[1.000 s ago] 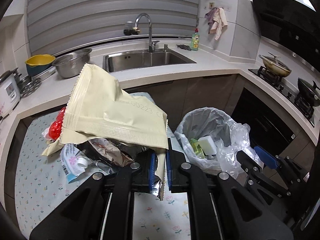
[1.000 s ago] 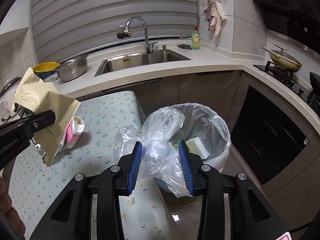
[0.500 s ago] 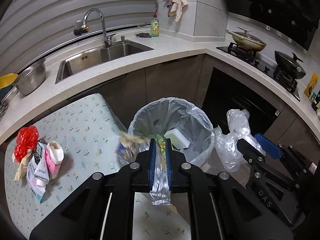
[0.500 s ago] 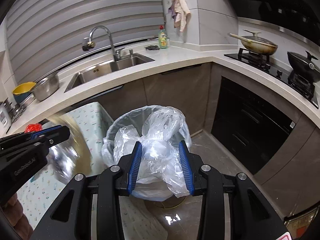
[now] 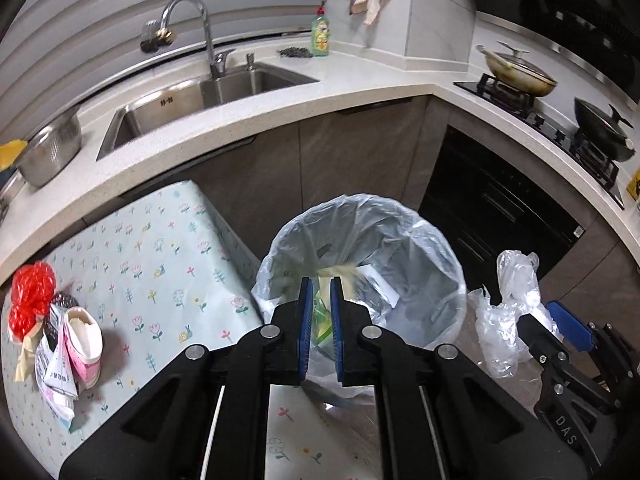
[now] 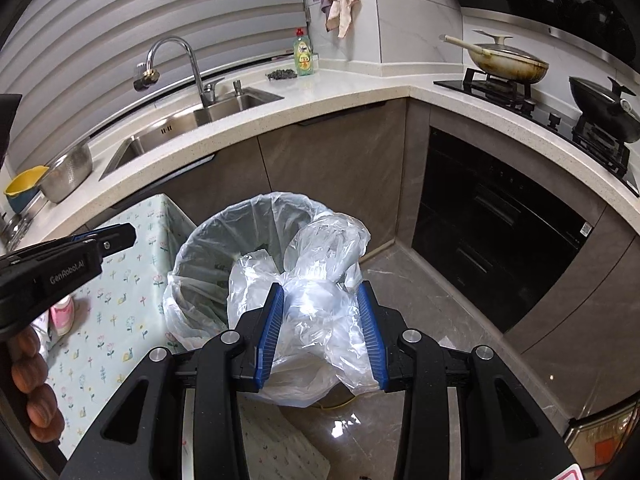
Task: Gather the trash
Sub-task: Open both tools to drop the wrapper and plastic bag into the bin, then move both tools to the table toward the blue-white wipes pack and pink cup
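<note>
Now the clear plastic bag [image 6: 320,312] sits clamped in the right gripper [image 6: 320,328].

We see a table [image 5: 168,264] in a flowered cloth carrying a red net bag [image 5: 30,300] and crumpled wrappers [image 5: 68,344].

The left hand-held gripper [image 5: 319,294] swung from the table to over the bin [image 5: 420,240]; its cream wrapper [image 5: 340,270] dropped inside.

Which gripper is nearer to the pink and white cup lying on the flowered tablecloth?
Left. The left gripper hangs over the lined trash bin, beside the table that bears the pink and white cup. The right gripper, holding a clear plastic bag, is beyond the bin's far side.
</note>
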Tool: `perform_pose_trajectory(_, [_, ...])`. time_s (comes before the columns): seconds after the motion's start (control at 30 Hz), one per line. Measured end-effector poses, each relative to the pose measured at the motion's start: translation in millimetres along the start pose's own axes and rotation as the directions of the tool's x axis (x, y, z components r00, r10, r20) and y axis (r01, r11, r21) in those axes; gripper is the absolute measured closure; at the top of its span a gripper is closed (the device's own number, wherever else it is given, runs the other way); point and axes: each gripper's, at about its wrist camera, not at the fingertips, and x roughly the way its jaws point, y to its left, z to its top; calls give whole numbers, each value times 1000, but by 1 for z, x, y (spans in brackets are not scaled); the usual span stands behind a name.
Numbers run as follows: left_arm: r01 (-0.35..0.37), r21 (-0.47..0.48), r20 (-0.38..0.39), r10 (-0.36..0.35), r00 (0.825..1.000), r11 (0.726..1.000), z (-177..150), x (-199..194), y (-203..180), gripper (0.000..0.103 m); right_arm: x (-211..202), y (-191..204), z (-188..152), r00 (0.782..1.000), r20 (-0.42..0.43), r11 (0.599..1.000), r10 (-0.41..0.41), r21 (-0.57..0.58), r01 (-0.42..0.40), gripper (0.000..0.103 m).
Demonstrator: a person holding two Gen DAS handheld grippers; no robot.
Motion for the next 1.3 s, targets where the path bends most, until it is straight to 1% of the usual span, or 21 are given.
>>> perform_pose_trajectory(0.13, [-20,-41,-12,20,1000,999,-6,-1,19,94,11,8,1,1000,-15,1000,16,-12,-16,66])
perform_pose_trajectory(0.17, [-32,-47,-11,32,999,998,-9,-3,24,91,13,11,2,1000,-16,1000,19,-17,-20,65])
perform_pose_trajectory(0.2, [-46,-53,-13,45,999,998,-11,-4,28,88,16,14,3,1000,-15,1000,23,-20,-24,63])
perform_pose_trajectory(0.3, [-69,-83,-13,68,998,994,-17,-8,43,72,26,26,9,999,-16,999,43,-28,-43,63])
perform_pose_trajectory(0.33, [-77,-92,-8,77,997,993,-19,-10,48,64,29,29,12,999,-15,998,49,-30,-50,62])
perform_pose_trajectory(0.37, [-89,-98,-3,89,996,991,-20,-13,52,58,31,34,15,998,-13,998,55,-29,-55,57])
perform_pose_trajectory(0.4, [-101,-102,1,102,995,990,-21,-14,56,54,33,38,17,998,-8,998,59,-28,-59,49])
perform_pose_trajectory(0.43, [-114,-105,9,115,993,988,-23,-17,60,46,33,42,20,998,4,998,61,-29,-61,45])
perform_pose_trajectory(0.47, [-124,-107,16,127,992,986,-23,-20,63,40,33,47,23,998,18,998,59,-31,-59,39])
perform_pose_trajectory(0.5, [-135,-109,26,139,990,985,-24,-23,67,38,32,51,25,998,30,998,58,-33,-57,35])
perform_pose_trajectory(0.53, [-146,-111,32,150,988,983,-25,-26,70,36,32,56,28,998,42,998,57,-33,-55,33])
perform_pose_trajectory(0.6, [-159,-116,41,165,986,980,-27,-31,78,32,30,63,32,997,54,998,63,-30,-62,28])
perform_pose_trajectory(0.7, [-178,-127,55,186,981,976,-31,-40,88,28,24,74,34,995,65,997,77,-32,-75,25])
perform_pose_trajectory(0.73, [-183,-132,57,192,980,974,-32,-43,92,25,21,77,35,995,68,996,78,-35,-76,24])
perform_pose_trajectory(0.87, [-195,-160,58,206,977,968,-39,-52,107,23,8,95,29,993,82,995,79,-64,-74,20])
perform_pose_trajectory(0.9, [-197,-168,56,209,976,966,-41,-54,111,21,4,100,27,993,85,995,77,-74,-71,19])
perform_pose_trajectory(0.93, [-200,-179,55,212,976,963,-43,-56,115,16,1,105,26,993,86,994,78,-81,-71,19])
perform_pose_trajectory(0.97, [-207,-191,56,221,974,960,-46,-60,121,15,-2,110,24,993,86,993,83,-88,-75,19])
perform_pose_trajectory(1.13, [-225,-238,42,242,969,945,-62,-74,147,13,-15,136,15,991,83,987,109,-130,-98,19])
perform_pose_trajectory(1.3, [-257,-302,22,277,961,918,-82,-91,181,10,-27,165,4,987,77,977,144,-171,-129,19])
